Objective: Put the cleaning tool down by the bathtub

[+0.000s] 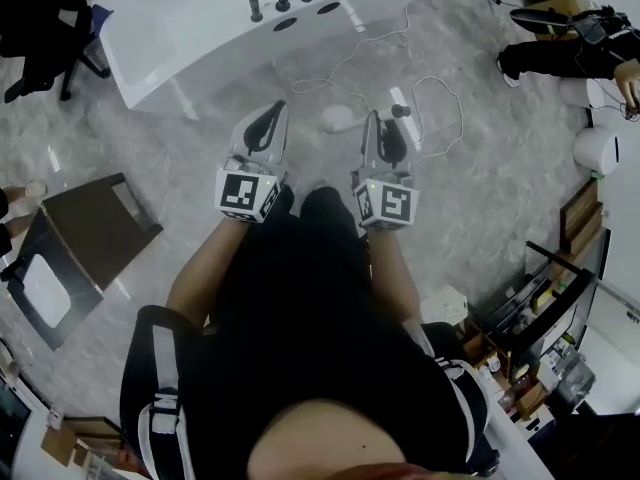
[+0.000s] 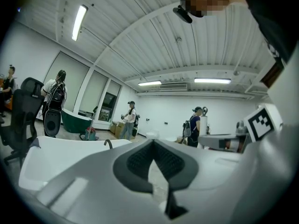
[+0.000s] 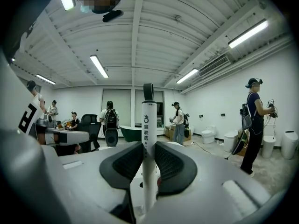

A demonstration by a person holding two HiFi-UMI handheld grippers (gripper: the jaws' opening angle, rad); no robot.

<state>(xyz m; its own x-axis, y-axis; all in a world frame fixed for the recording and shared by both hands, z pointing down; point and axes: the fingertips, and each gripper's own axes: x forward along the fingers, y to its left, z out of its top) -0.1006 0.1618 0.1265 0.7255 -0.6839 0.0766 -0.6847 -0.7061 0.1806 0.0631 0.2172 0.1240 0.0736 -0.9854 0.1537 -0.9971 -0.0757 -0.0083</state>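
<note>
With the right claw (image 3: 148, 148) clamped on the cleaning tool's (image 3: 148, 125) white handle and the left claw (image 2: 153, 146) closed on nothing, the tool is best lowered slowly onto the floor (image 1: 450, 198) beside the white bathtub (image 1: 190, 28) before the claw lets go.

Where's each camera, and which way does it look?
Head view: on the person's head, looking steeply down at the bathtub, left gripper, right gripper; arms and torso show.
Left gripper view: on the left gripper, looking level across the room; closed, empty jaws show.
Right gripper view: on the right gripper, also level; jaws grip the cleaning tool.
Shared: the bathtub, in head and left gripper views.
</note>
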